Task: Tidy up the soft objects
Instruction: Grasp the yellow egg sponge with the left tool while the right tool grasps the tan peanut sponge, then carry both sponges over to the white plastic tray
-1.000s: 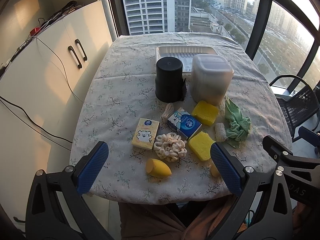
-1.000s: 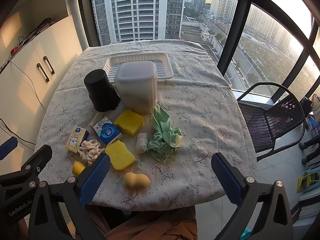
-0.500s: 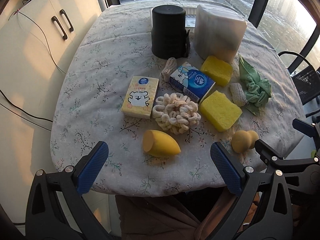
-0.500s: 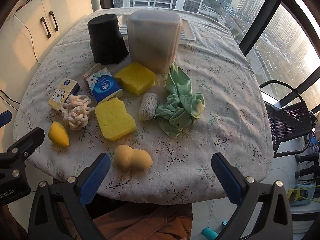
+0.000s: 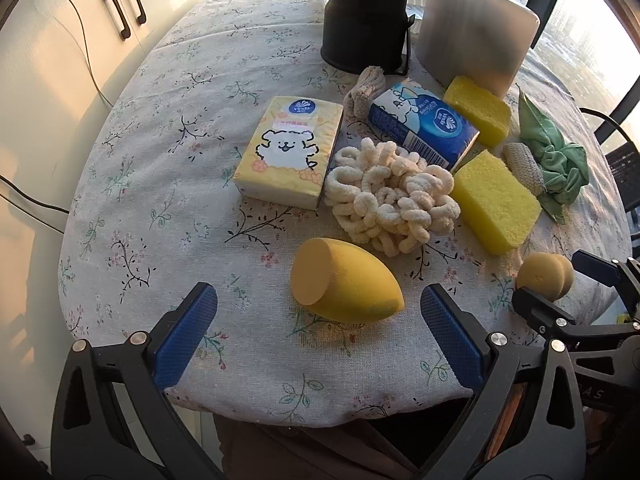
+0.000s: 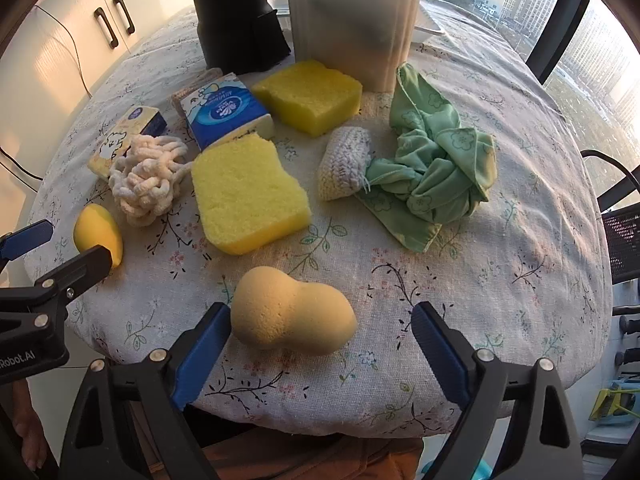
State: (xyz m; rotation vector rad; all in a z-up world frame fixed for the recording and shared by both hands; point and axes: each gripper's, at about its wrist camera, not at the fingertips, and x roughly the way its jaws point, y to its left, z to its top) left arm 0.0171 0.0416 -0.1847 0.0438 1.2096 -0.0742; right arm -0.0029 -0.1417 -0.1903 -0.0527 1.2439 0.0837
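Note:
My left gripper (image 5: 318,312) is open, its blue pads straddling a yellow egg-shaped makeup sponge (image 5: 344,280) near the table's front edge. My right gripper (image 6: 320,328) is open around a tan gourd-shaped sponge (image 6: 292,312); its left pad is close to the sponge. Behind lie a cream chenille bundle (image 5: 392,200), two yellow sponges (image 6: 246,194) (image 6: 310,94), a yellow tissue pack (image 5: 290,156), a blue tissue pack (image 5: 424,124), a knitted scrubber (image 6: 346,160) and a green cloth (image 6: 432,160).
A black cylinder (image 5: 366,12) and a frosted plastic box (image 6: 352,20) stand behind the soft items, with a white tray (image 6: 428,24) partly hidden beyond them. White cabinets (image 5: 60,60) stand left. A black chair (image 6: 624,232) is on the right.
Both grippers have moved forward and down towards the table's front edge. The egg sponge now sits between my left pads and the gourd sponge between my right pads.

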